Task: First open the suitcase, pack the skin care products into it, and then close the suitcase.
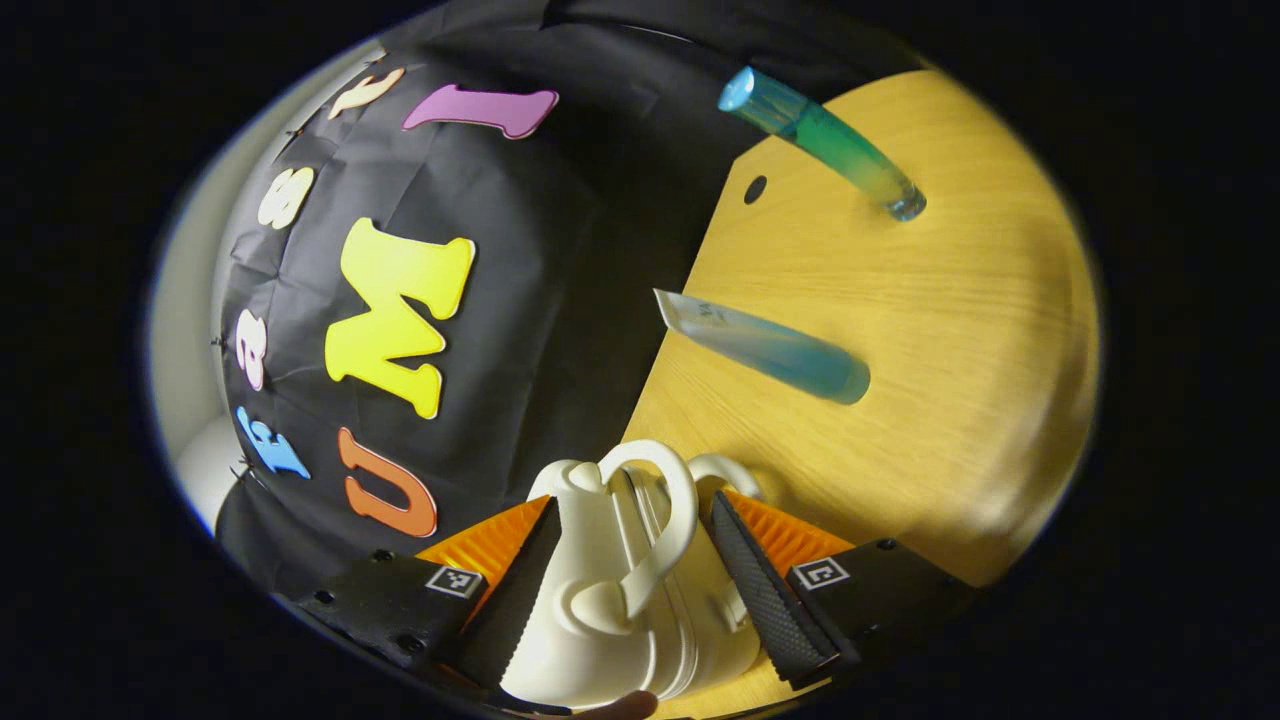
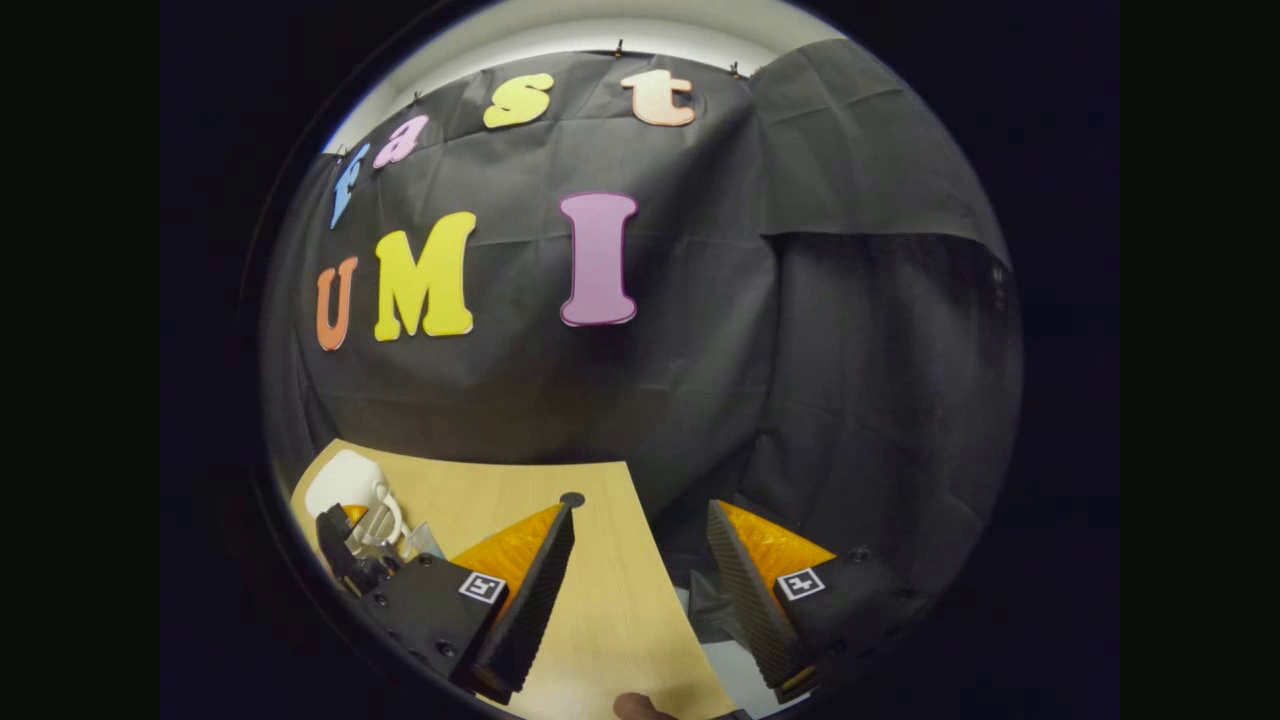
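Two tubes [image 1: 770, 350] lie on the table [image 1: 950, 400]; left jaws grasp the suitcase [image 1: 610, 600]; right jaws released.

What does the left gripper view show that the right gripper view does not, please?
Left gripper view: a green-blue tube and a blue tube lying apart on the wooden table, and the left gripper closed on the white suitcase. Right gripper view: the right gripper, fingers open with nothing between them, above the table's edge. Both: the wooden table, white suitcase and black cloth wall.
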`<move>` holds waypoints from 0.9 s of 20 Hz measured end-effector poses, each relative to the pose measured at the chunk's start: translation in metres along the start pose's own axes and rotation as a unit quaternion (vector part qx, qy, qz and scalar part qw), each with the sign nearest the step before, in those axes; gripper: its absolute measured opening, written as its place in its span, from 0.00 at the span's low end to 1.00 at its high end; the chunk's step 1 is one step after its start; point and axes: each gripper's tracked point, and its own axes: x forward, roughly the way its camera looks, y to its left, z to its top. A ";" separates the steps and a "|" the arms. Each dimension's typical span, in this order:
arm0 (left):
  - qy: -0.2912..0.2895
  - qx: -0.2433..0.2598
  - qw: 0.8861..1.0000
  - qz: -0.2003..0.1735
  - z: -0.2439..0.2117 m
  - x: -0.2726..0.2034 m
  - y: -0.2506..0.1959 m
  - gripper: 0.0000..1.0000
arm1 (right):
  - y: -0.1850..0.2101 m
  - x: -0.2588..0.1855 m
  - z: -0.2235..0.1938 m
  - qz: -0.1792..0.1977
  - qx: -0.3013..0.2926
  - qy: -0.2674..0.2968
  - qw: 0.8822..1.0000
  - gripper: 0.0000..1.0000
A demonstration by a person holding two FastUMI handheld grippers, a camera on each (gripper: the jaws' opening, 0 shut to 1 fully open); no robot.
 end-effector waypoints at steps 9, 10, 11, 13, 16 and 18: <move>0.040 0.052 0.998 -0.015 -0.020 0.010 -0.005 0.34 | 0.031 -0.019 0.012 -0.006 -0.037 -0.022 0.999 0.80; 0.045 0.069 0.997 -0.014 -0.021 0.011 -0.003 0.27 | 0.035 -0.020 0.014 -0.009 -0.041 -0.025 0.999 0.79; 0.049 0.076 0.996 -0.017 -0.022 0.011 -0.002 0.24 | 0.038 -0.022 0.014 -0.012 -0.044 -0.027 0.999 0.80; 0.041 0.070 0.996 -0.023 -0.019 0.010 -0.001 0.17 | 0.043 -0.025 0.014 -0.020 -0.045 -0.026 0.998 0.80; 0.035 0.045 0.997 -0.043 -0.020 0.010 0.002 0.03 | 0.054 -0.035 0.018 -0.030 -0.047 -0.032 0.998 0.80; 0.027 0.022 0.998 -0.050 -0.018 0.006 0.014 0.03 | 0.062 -0.041 0.019 -0.036 -0.053 -0.036 0.997 0.80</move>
